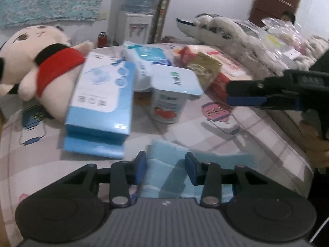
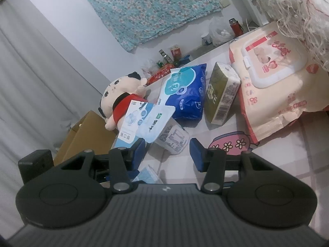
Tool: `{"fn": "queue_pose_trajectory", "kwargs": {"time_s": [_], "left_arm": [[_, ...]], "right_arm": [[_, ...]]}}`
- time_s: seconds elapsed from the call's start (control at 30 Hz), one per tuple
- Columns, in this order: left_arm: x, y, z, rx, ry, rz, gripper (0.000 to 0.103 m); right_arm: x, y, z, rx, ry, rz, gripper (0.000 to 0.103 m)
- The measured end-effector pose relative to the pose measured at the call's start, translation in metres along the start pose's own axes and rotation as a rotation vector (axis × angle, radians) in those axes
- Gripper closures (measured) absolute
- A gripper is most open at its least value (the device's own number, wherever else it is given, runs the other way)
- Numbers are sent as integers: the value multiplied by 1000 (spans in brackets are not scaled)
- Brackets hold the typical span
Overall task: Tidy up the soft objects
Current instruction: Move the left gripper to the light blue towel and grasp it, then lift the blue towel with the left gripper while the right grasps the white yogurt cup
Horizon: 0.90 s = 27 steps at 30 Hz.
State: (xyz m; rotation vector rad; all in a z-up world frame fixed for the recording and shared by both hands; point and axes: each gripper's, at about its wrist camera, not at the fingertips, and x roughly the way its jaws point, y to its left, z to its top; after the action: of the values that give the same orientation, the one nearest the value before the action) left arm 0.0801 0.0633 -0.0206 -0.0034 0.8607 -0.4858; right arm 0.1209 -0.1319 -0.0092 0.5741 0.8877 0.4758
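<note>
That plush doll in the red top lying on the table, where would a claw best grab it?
Probably across the red-clad belly of the plush doll, coming from above. It lies on its side, so the soft middle faces up and is narrower than the big round head. The light blue box leans against its lower half, so the near side is crowded.

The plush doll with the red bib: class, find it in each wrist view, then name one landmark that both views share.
Left wrist view: plush doll lies far left, behind the blue box.
Right wrist view: plush doll left of centre, beside the dark blue pack.
Shared landmark: floral wall cloth.
</note>
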Motion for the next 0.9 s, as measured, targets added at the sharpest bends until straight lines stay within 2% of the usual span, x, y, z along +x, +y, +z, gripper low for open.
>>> {"fn": "queue_pose_trajectory", "kwargs": {"time_s": [0.1, 0.17, 0.23, 0.33, 0.43, 0.53, 0.6, 0.63, 0.73, 0.83, 0.9], "left_arm": [[2, -10, -3, 39, -10, 21, 65], [2, -10, -5, 28, -12, 18, 85], [0, -3, -6, -26, -5, -13, 91], [-4, 4, -9, -86, -10, -5, 93], [-13, 3, -13, -50, -29, 71, 93], [-19, 10, -17, -74, -31, 73, 93], [-20, 15, -18, -94, -31, 68, 93], [-21, 17, -19, -103, -30, 64, 93], [-22, 19, -19, -111, -33, 61, 93], [-22, 20, -19, -114, -34, 60, 92], [-22, 22, -19, -126, -33, 51, 92]], "right_arm": [[2, 0, -1, -5, 11, -1, 55], [4, 1, -2, -14, 22, -5, 55], [7, 2, -3, -28, 31, -11, 55], [11, 6, -4, -61, 36, -29, 53], [18, 13, -7, -118, 40, -63, 48], [30, 24, -11, -212, 56, -103, 41], [35, 31, -15, -280, 53, -114, 29], [40, 35, -15, -320, 44, -122, 27], [58, 46, -12, -429, 28, -149, 26], [74, 50, -9, -450, 35, -109, 26], [82, 50, -9, -458, 34, -120, 27]]}}
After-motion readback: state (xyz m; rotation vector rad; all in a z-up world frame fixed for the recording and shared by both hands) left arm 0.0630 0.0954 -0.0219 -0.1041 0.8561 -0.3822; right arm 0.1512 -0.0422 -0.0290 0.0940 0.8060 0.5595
